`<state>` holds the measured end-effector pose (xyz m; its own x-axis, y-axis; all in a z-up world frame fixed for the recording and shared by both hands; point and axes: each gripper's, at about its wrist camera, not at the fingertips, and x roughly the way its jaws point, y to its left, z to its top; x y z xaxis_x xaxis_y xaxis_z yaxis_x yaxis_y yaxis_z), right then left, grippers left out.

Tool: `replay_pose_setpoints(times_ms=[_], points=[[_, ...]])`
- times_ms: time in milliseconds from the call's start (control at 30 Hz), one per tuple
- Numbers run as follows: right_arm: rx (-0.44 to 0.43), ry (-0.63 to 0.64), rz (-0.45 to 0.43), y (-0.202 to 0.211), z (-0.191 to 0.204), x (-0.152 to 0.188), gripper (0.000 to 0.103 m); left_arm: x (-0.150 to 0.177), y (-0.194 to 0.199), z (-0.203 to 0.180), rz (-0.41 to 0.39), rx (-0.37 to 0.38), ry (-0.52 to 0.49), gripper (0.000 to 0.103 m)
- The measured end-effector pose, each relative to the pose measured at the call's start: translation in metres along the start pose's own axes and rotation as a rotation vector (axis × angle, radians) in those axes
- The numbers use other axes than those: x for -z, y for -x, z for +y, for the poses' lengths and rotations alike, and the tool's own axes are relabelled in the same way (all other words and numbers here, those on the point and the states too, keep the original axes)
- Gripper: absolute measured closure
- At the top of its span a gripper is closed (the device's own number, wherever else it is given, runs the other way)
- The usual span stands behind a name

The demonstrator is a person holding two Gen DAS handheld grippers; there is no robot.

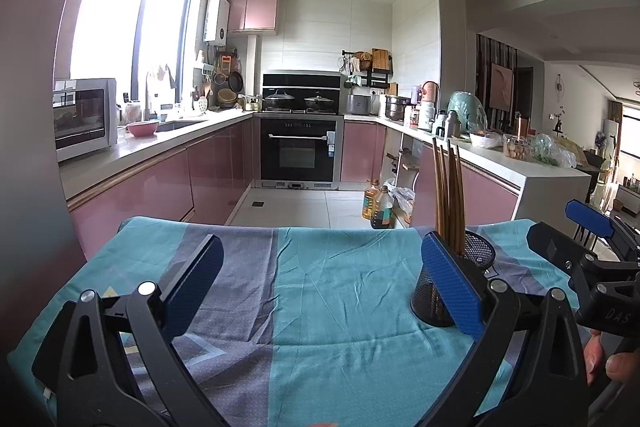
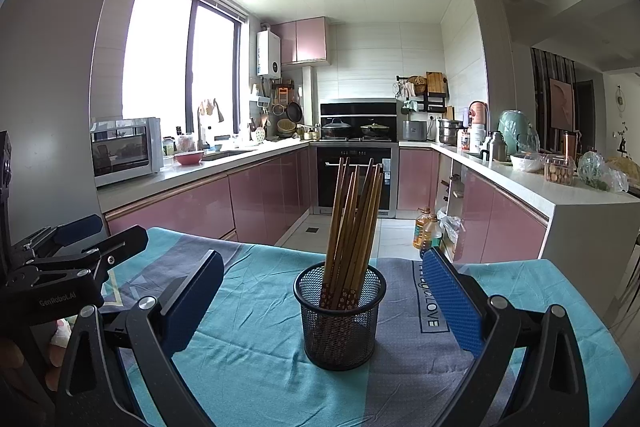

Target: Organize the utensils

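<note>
Left tool [image 1: 316,283] gapes wide, empty, lower frame. Chopsticks [image 2: 352,223] stand in mesh holder [image 2: 339,319] at bench [image 2: 248,347] centre. Right tool [image 2: 324,301] likewise wide, empty, flanking holder. Sorting looks finished; next: withdraw clear.

Left view: the holder [image 1: 456,279] is half hidden behind a blue pad [image 1: 450,283]. Chopstick [image 2: 352,223] tips blur inside the mesh, count unclear.

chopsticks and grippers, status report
Left gripper open, empty. Right gripper open, empty. Chopsticks upright in mesh holder. Nothing in the way.
</note>
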<state>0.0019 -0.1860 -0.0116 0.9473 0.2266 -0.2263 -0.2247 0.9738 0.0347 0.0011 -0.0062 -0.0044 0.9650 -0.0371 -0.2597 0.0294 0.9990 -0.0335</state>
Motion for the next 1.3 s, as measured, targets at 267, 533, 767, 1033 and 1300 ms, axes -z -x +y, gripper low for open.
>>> replay_pose_setpoints(times_ms=[267, 533, 767, 1033, 1300], points=[[0.002, -0.001, 0.0, 0.0, 0.0, 0.0, 0.007, 0.001, 0.003, 0.001, 0.004, 0.0, 0.002, 0.006], [-0.001, -0.003, 0.002, 0.0, -0.001, 0.001, 0.007, 0.0, 0.002, 0.001, 0.008, 0.003, 0.002, 0.006], [0.0, -0.011, 0.017, -0.002, -0.002, 0.005, 0.007, 0.002, 0.004, 0.003, 0.014, 0.0, 0.011, 0.006], [0.063, -0.048, 0.164, -0.021, -0.043, 0.02, 0.007, 0.023, -0.03, 0.02, 0.221, 0.013, 0.038, 0.006], [0.318, -0.099, 0.582, -0.088, -0.153, 0.075, 0.007, 0.063, -0.071, 0.076, 0.478, -0.073, 0.059, 0.006]])
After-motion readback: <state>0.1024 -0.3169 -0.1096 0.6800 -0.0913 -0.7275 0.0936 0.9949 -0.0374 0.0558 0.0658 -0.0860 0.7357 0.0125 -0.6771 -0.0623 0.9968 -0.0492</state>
